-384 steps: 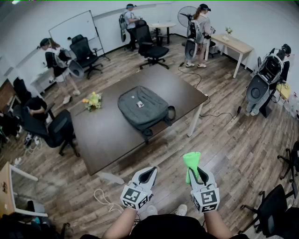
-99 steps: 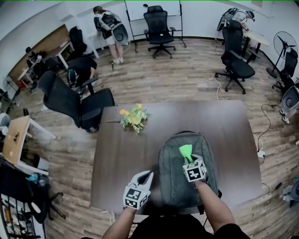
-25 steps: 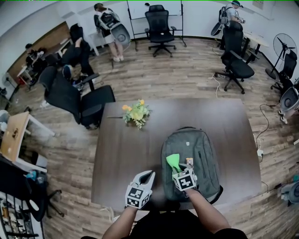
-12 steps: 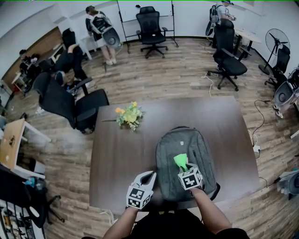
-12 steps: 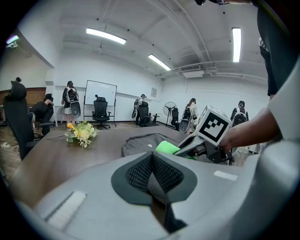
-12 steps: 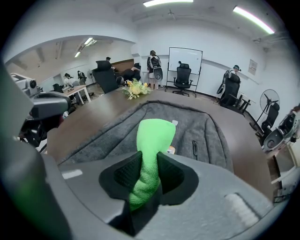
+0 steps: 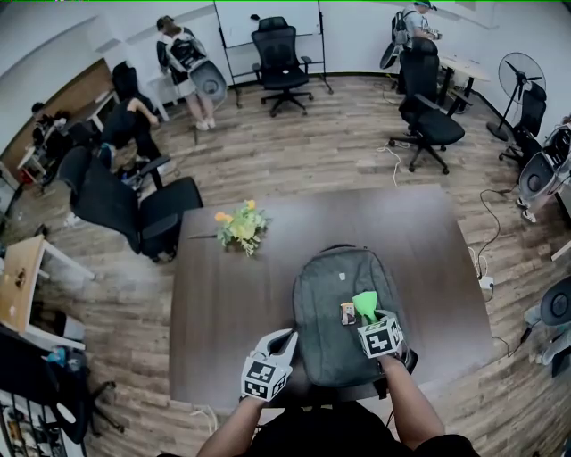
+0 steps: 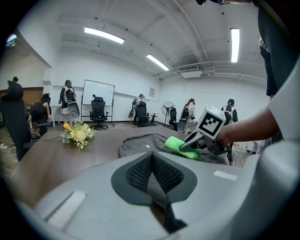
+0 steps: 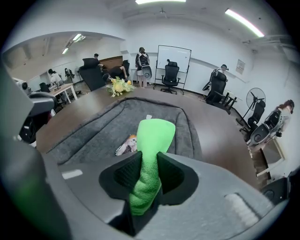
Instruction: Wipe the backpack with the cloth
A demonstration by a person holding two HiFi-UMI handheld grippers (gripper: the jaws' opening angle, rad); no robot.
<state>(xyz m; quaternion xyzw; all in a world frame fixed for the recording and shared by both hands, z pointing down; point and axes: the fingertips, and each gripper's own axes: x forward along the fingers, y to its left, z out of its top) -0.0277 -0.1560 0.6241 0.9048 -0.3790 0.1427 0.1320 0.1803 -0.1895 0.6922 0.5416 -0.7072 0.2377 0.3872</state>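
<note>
Much cloth [image 9: 153, 135] inside right gripper [image 9: 149, 158]

Fuzzy cloth [image 9: 152, 136], matt fabric backpack [image 7: 326, 312], smooth dk wood table [image 7: 223, 294].

Floor [image 7: 330, 161]: wood planks.
Walls [image 7: 357, 31]: white; whiteboard [image 7: 241, 18] at the far one.
Tabletop [image 7: 223, 312]: dark brown, flowers [image 7: 234, 228] on it.
Chairs [image 7: 277, 49]: black, wheeled, scattered around.
Fan [image 7: 520, 70]: standing, far right.
Light: ceiling strips [image 8: 104, 35], lit.
</note>
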